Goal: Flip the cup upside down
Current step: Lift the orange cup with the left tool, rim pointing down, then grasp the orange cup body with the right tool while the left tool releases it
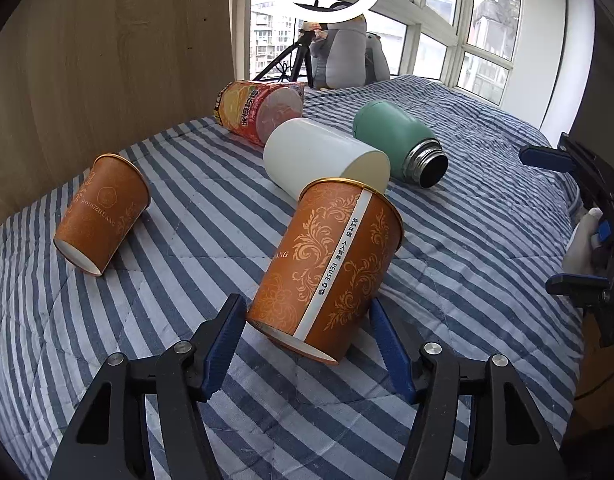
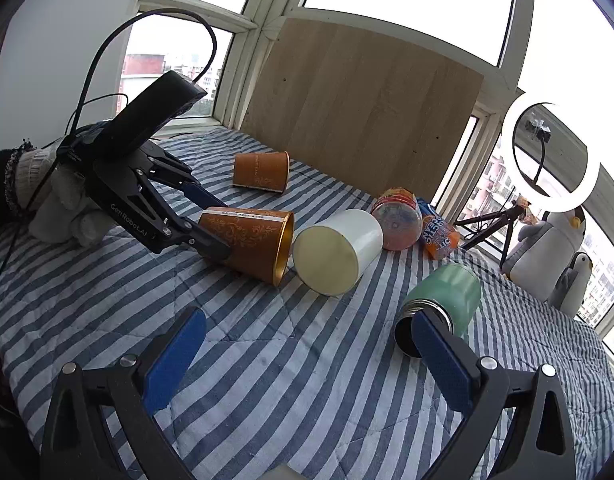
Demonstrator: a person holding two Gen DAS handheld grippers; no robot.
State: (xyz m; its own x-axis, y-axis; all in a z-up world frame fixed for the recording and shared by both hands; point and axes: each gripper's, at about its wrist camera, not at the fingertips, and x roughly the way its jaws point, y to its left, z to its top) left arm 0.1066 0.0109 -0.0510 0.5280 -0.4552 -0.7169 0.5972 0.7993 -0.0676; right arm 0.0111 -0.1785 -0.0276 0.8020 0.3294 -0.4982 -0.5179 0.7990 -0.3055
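orange "reuse" cup (image 1: 327, 268) between left gripper (image 1: 307, 344) fingers

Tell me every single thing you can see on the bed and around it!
Paper cups: two, orange; one on its side between the left tool's fingers, the other lying near the board.
White cup: one, lying mid-bed.
Bottle: one, green, lidless, on its side.
Snack tub: one, red and yellow, lying by the board.
Blanket: one, blue and white stripes.
Wooden board: one, tan, behind the bed.
Ring light: one, white, on a tripod.
Toy penguins: two, grey, by the window.
Left tool: black, blue fingers, around the cup.
Right tool: same colours, open, empty.
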